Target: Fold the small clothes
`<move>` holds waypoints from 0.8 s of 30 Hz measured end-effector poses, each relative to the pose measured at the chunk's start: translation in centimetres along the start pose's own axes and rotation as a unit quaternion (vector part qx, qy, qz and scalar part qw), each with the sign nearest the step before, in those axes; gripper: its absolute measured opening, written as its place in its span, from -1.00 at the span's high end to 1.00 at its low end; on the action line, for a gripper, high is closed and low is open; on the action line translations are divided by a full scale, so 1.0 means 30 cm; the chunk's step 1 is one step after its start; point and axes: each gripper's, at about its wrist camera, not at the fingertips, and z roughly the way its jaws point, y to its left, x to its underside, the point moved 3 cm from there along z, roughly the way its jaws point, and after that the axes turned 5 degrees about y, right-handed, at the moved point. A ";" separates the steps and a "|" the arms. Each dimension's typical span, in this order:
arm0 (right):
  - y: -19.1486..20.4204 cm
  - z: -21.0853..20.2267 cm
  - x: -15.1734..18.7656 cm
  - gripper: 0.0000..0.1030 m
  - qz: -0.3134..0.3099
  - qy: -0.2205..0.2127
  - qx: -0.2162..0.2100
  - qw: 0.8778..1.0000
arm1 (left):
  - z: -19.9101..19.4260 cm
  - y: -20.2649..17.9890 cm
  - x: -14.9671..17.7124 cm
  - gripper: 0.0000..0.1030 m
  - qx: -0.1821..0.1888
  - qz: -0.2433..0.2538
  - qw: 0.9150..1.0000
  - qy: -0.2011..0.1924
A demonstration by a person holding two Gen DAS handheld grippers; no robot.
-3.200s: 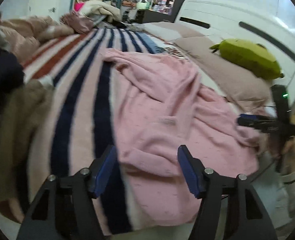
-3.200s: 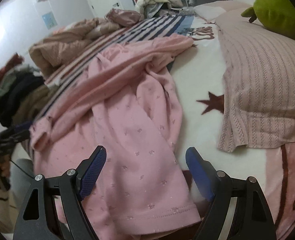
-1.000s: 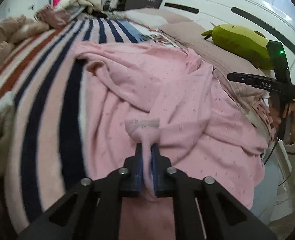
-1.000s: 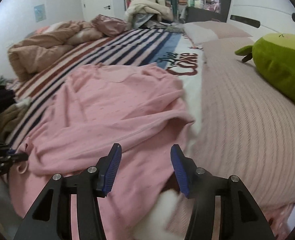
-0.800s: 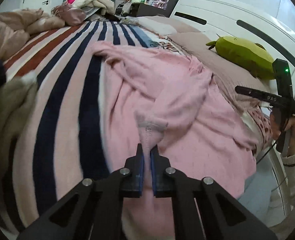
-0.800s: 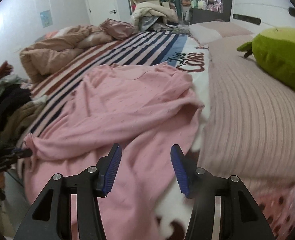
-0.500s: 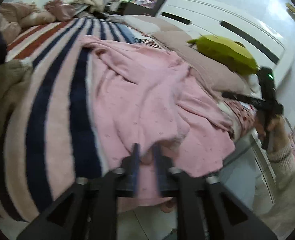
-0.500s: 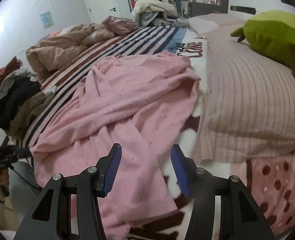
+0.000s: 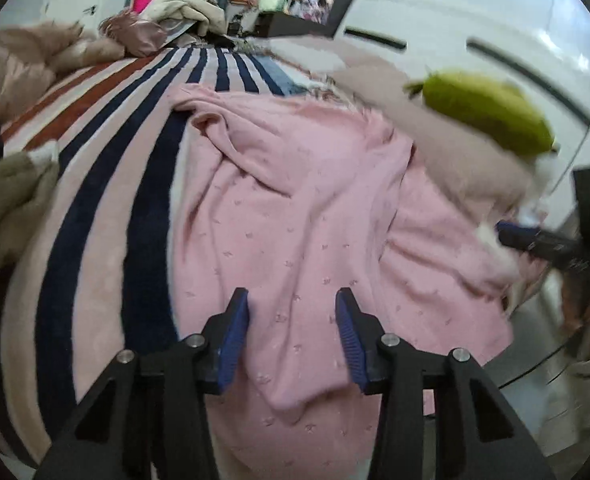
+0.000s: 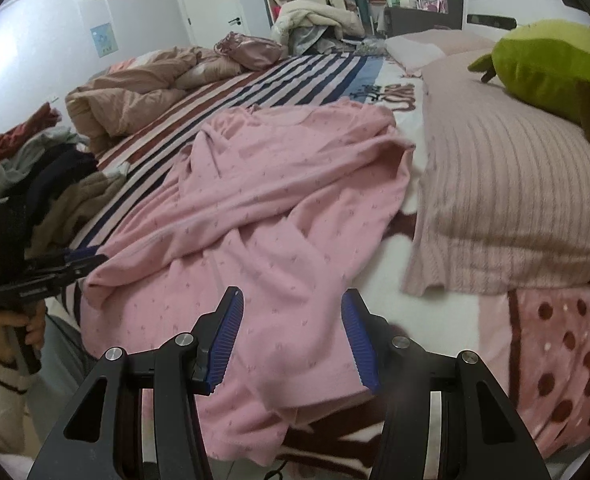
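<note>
Both the left gripper [image 9: 291, 328] and the right gripper [image 10: 291, 334] hover with fingers spread and empty over the bed's near edge, where the rumpled pink sweater [image 10: 279, 216] lies on the striped blanket [image 9: 107, 184], its hem overhanging; farther off, a green plush toy [image 10: 555, 64] rests on a ribbed pillow [image 10: 507, 200].

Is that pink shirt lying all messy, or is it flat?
Messy. The pink shirt lies rumpled on the bed, one sleeve twisted across its front, and its bottom edge hangs off the bed's side. Neither gripper holds it.
</note>
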 end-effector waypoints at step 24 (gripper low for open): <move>-0.062 0.034 0.116 -0.05 0.044 0.038 -0.044 0.997 | -0.151 0.137 0.090 -0.22 -0.038 -0.061 0.997 -0.028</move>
